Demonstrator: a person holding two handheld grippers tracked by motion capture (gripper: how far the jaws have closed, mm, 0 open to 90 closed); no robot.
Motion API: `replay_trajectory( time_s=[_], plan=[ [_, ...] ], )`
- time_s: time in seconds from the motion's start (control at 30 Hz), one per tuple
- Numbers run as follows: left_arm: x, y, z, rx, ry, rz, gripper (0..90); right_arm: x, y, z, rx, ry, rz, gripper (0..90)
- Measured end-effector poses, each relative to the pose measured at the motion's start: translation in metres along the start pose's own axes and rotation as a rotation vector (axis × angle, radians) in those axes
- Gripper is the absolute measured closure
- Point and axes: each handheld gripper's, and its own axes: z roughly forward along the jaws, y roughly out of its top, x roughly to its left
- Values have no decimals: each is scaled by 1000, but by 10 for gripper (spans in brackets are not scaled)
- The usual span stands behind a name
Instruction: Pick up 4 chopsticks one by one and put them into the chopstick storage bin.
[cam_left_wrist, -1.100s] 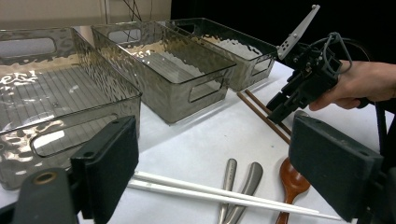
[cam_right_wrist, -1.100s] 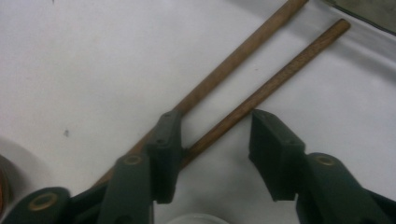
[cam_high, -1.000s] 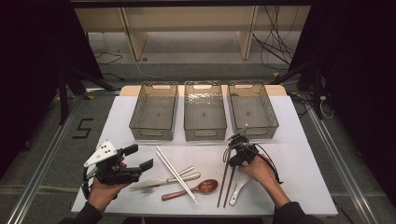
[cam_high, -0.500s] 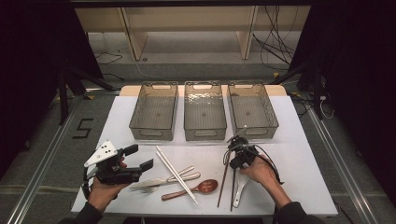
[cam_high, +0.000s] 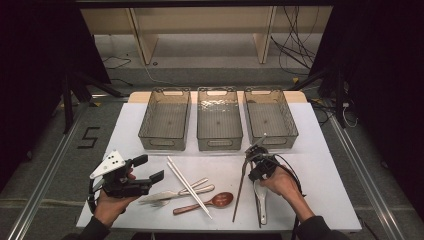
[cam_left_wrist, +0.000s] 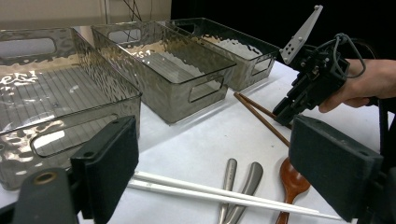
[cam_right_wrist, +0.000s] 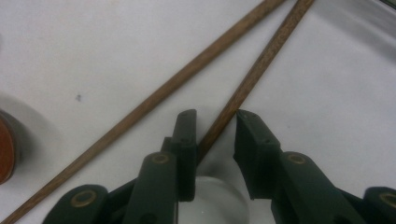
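My right gripper points down at the table over two brown chopsticks. In the right gripper view one brown chopstick runs between the fingertips of my right gripper. Its jaws have just been closing, and a gap still shows at the right pad. The second chopstick lies outside the jaws. A white spoon lies under that hand. My left gripper hovers open at the front left, holding nothing; it is seen wide open in its own view.
Three clear bins stand in a row at the back. White chopsticks, a metal fork and spoon and a wooden spoon lie between my hands. The table's front edge is close.
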Motion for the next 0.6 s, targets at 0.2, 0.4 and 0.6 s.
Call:
replay_trajectory(
  time_s=[0.2, 0.4, 0.6],
  plan=[
    [0, 0, 0, 0, 1, -2, 156, -3, 1, 0, 8, 4, 13, 775],
    [0, 0, 1, 1, 0, 0, 156, -7, 2, 0, 10, 18, 42, 804],
    [-1, 0, 1, 1, -1, 2, 156, -8, 0, 0, -8, 17, 71, 816]
  ],
)
